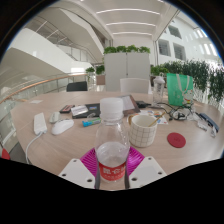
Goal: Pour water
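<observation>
A clear plastic water bottle [112,140] with a white cap and a red label stands upright between my fingers. My gripper [112,170] is shut on the bottle, its magenta pads [90,160] pressing the lower body at the label on both sides. Just ahead and to the right of the bottle sits a cream mug [143,129] with a dark band, on the round wooden table [60,150]. The bottle's base is hidden between the fingers, so I cannot tell if it rests on the table.
A red coaster [177,139] lies right of the mug. A green container [178,90] stands farther right. A white adapter and cable [40,124], a mouse [63,126], a dark notebook [82,110] and small items lie to the left. Chairs stand beyond the table.
</observation>
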`<action>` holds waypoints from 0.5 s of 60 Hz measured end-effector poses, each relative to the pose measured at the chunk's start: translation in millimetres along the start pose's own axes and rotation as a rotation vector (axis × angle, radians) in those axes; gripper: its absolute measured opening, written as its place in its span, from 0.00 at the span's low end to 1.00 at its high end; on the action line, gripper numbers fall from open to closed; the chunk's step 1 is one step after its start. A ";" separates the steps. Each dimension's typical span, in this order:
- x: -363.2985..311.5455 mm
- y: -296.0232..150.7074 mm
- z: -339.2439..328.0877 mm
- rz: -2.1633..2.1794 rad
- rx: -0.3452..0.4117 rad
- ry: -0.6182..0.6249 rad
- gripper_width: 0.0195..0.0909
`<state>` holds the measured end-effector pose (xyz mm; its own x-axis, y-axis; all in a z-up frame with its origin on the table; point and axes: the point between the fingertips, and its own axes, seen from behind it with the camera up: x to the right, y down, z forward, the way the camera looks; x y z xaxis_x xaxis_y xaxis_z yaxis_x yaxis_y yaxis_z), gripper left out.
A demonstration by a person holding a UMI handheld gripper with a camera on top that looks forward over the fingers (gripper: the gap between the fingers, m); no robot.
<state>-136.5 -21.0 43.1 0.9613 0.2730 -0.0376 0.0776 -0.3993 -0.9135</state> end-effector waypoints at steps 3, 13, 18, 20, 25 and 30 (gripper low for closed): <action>-14.8 -9.9 2.7 0.048 -0.014 -0.046 0.19; -50.5 -102.2 18.6 0.612 0.051 -0.234 0.19; -54.0 -133.0 31.0 0.999 0.012 -0.351 0.16; -58.0 -141.9 34.8 1.165 -0.012 -0.375 0.19; -53.4 -157.4 45.7 1.570 -0.079 -0.480 0.19; -39.9 -178.6 48.9 1.908 -0.078 -0.570 0.19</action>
<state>-201.7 82.2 187.9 -0.3778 -0.2846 -0.8811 -0.7356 -0.4856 0.4723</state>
